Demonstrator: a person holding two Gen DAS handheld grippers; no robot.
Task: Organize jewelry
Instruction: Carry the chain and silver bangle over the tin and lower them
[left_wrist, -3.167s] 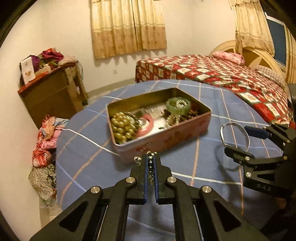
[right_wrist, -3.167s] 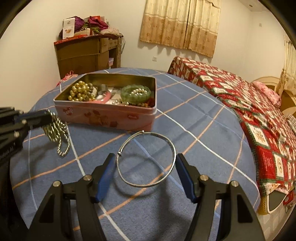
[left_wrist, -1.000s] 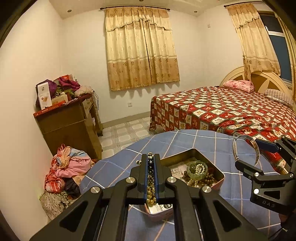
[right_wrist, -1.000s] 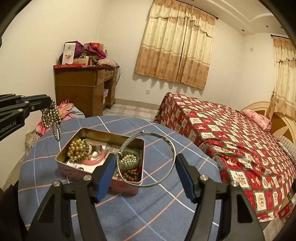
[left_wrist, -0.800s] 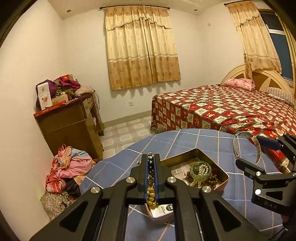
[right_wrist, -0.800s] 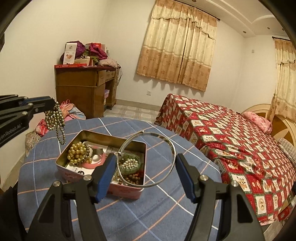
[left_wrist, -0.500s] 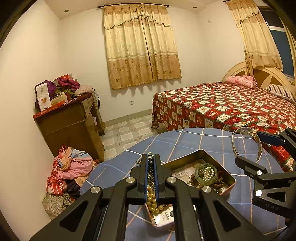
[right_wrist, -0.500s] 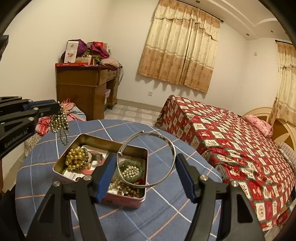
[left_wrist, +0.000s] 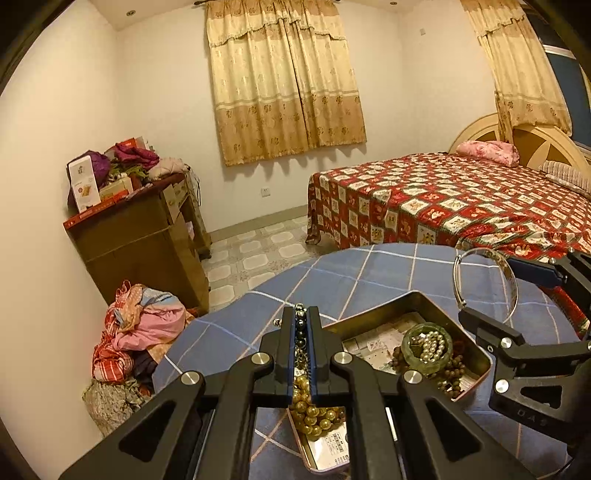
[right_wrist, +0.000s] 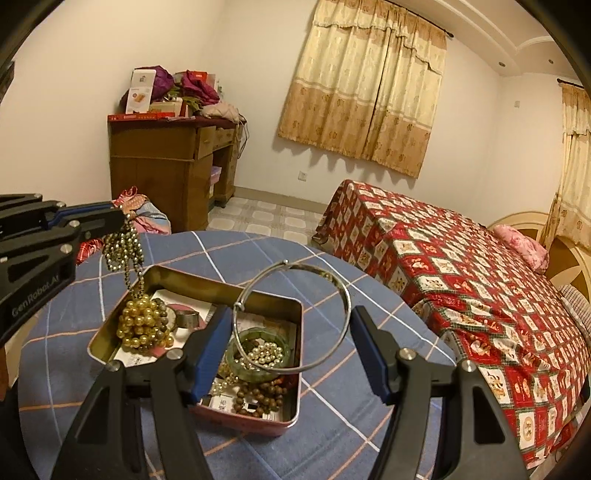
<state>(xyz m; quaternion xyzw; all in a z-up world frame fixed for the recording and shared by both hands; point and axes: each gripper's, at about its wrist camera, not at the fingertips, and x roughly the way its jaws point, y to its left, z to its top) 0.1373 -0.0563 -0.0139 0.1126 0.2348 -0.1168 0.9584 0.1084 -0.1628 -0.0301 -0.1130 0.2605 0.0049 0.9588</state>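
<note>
Both claws poised over the jewelry tin (right_wrist: 155, 275)

Left claw (left_wrist: 303, 322), angled downward, pinches a beaded necklace (right_wrist: 125, 251); right claw (right_wrist: 291, 354), similarly tilted, grips a silver bangle (right_wrist: 345, 295) across wide jaws.

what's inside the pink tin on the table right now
In the pink tin: gold bead cluster, green bangle around pearls, brown beads, papers. Its near corner is hidden by gripper fingers.

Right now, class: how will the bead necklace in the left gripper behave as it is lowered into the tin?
The bead necklace hangs limp from the left gripper, so it will probably swing and pile up loosely. In the tin its round beads may slide.
</note>
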